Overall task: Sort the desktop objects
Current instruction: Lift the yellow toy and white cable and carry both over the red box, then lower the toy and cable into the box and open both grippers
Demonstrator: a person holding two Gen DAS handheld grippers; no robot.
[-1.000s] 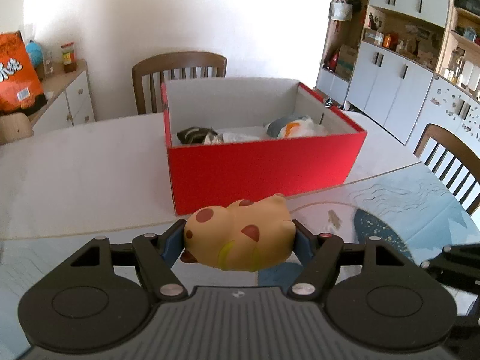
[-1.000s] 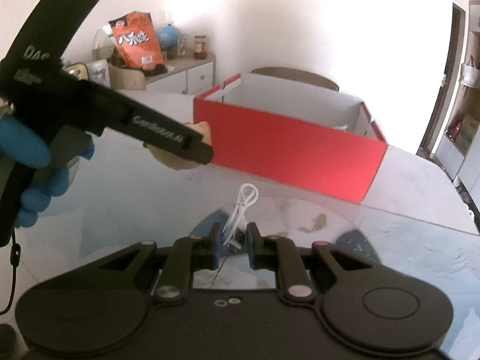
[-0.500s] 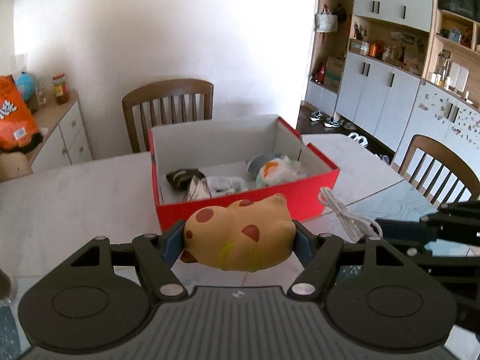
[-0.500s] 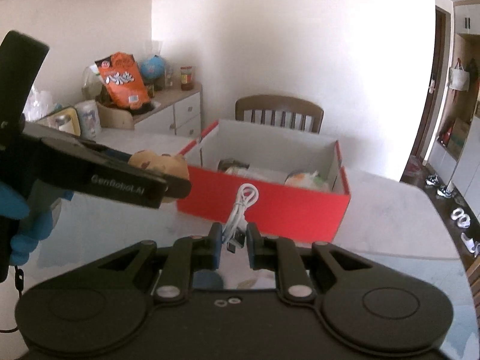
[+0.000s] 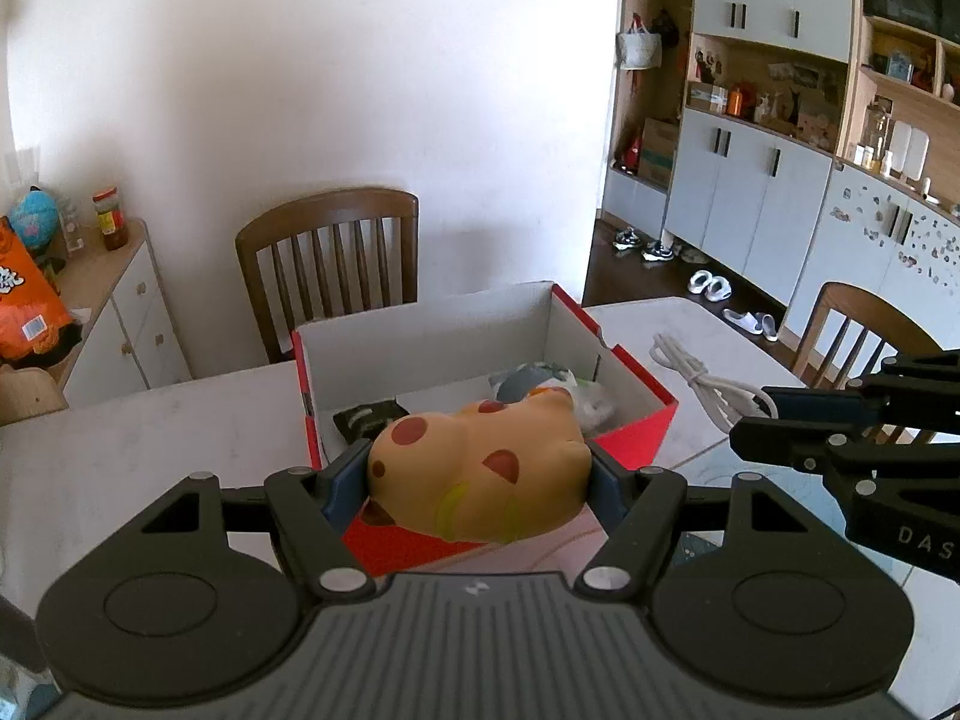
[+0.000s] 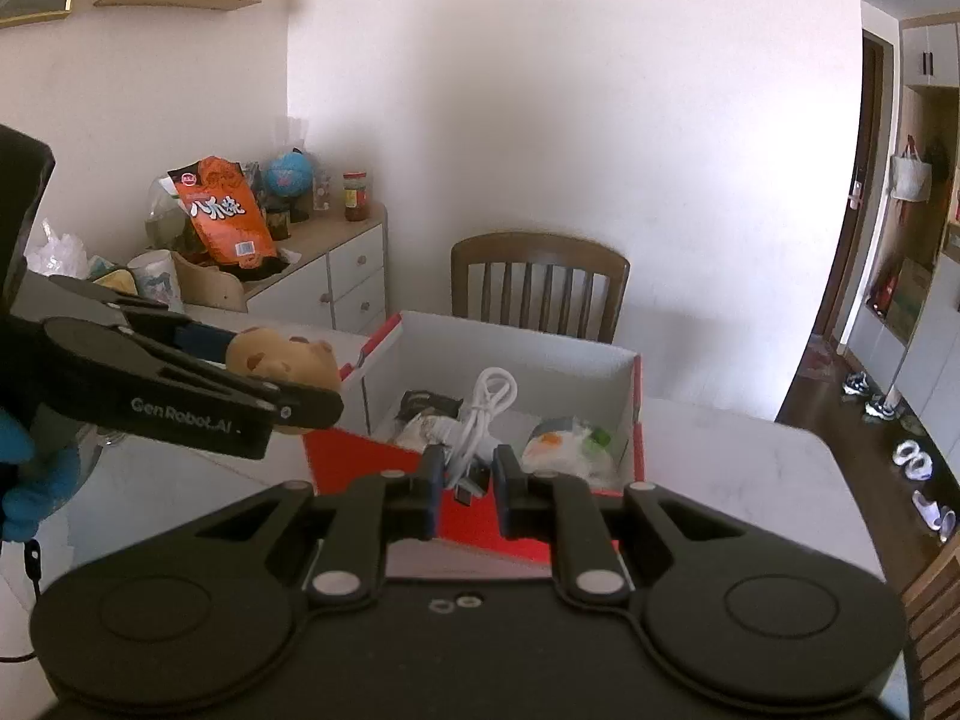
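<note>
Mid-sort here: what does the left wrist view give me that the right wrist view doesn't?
Only the left wrist view: the spotted toy's whole body clamped between the left gripper's fingers, and the wall cabinets.

Only the right wrist view: the right gripper shut on the white cable over the box, and the gloved hand.

Both: the red box with items already inside, the chair behind it, the toy and the cable.
</note>
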